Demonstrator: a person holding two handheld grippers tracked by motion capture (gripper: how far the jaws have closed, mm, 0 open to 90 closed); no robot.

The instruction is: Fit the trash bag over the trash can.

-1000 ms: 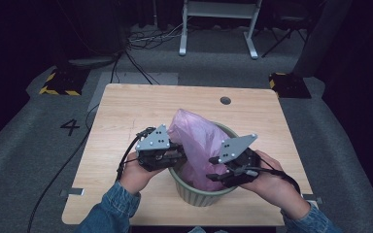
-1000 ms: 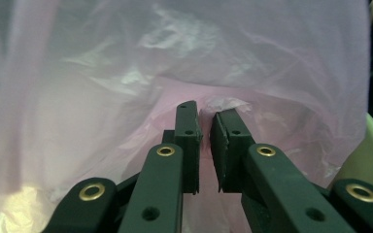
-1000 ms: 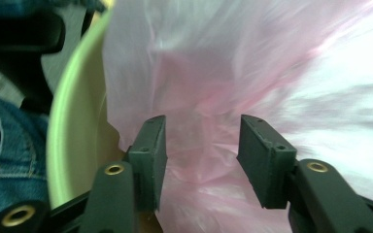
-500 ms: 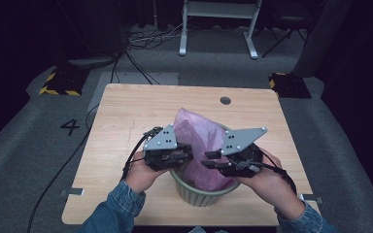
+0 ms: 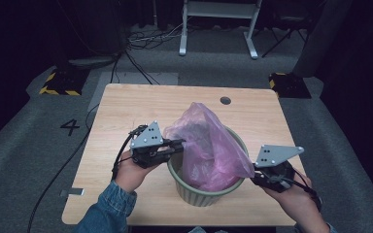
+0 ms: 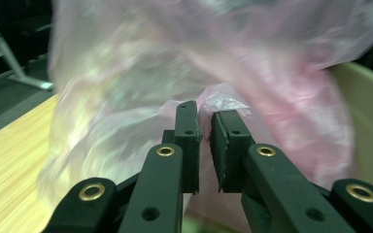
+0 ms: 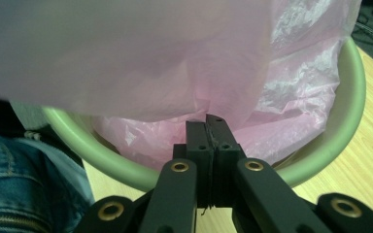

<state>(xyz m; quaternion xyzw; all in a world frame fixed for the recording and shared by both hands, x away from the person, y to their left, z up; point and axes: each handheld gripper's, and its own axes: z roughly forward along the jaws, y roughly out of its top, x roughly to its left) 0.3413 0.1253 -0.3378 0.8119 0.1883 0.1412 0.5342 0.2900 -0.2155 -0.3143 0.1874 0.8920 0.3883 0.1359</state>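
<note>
I keep both grippers pinched on the pink bag (image 5: 209, 150), left gripper (image 5: 178, 144) and right gripper (image 5: 253, 173) stretching its mouth over the green bin's rim (image 5: 201, 198) near the table's front edge (image 5: 126, 216).

Blue denim sleeves (image 5: 108, 208), black grippers with brass-ringed screws, black fingers (image 6: 188, 127), grey three-cornered plates, trailing black cables

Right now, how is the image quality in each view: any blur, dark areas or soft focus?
High view: table evenly lit, room behind nearly black, bag and bin sharp. Left gripper view: bag smeared and soft, the jaws crisp. Right gripper view: the near film of bag is a soft haze, while the bin rim and crinkles farther back are clear.
</note>
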